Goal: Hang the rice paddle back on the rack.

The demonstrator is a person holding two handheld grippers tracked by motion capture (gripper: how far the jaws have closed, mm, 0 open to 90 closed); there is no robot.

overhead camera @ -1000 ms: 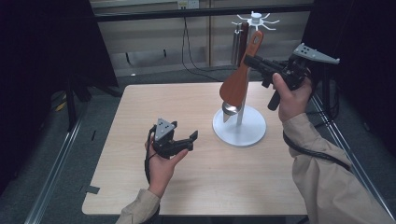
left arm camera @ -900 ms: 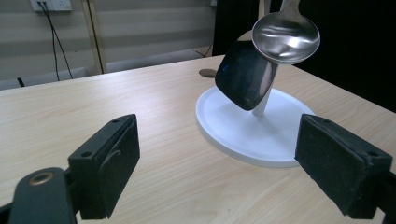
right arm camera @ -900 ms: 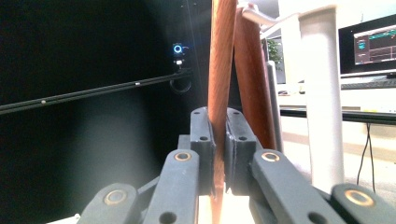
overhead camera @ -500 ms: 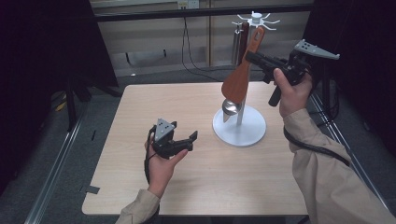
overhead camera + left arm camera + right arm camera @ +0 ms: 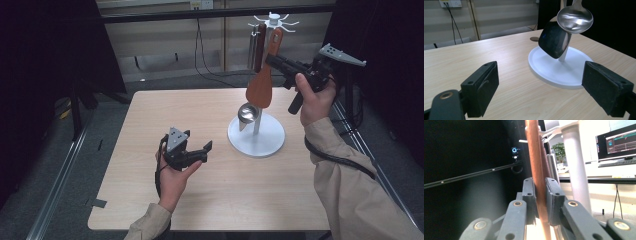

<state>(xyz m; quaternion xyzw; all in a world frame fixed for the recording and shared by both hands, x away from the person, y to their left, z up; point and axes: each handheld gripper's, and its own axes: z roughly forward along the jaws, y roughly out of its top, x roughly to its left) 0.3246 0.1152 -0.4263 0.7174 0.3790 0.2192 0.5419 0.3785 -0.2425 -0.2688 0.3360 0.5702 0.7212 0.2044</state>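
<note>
**Letting Go of the Spatula**

Right hand-held gripper (image 5: 273, 60): jaws just opened a little, pads touching both sides of the handle of the wooden spatula (image 5: 261, 86). Probably about time to let go. Wooden spatula hanging from the top of the white rack (image 5: 256, 136), next to a shiny ladle (image 5: 246, 112). Left hand-held gripper (image 5: 204, 149) wide open and empty, low over the worktop (image 5: 165, 110).

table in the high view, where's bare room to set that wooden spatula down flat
The table is bare along its whole far-left part, from the far edge to the left gripper, and across the near strip in front of the white stand base. It is crowded around the stand, where a ladle hangs low and the right gripper is at the wooden spatula.
</note>
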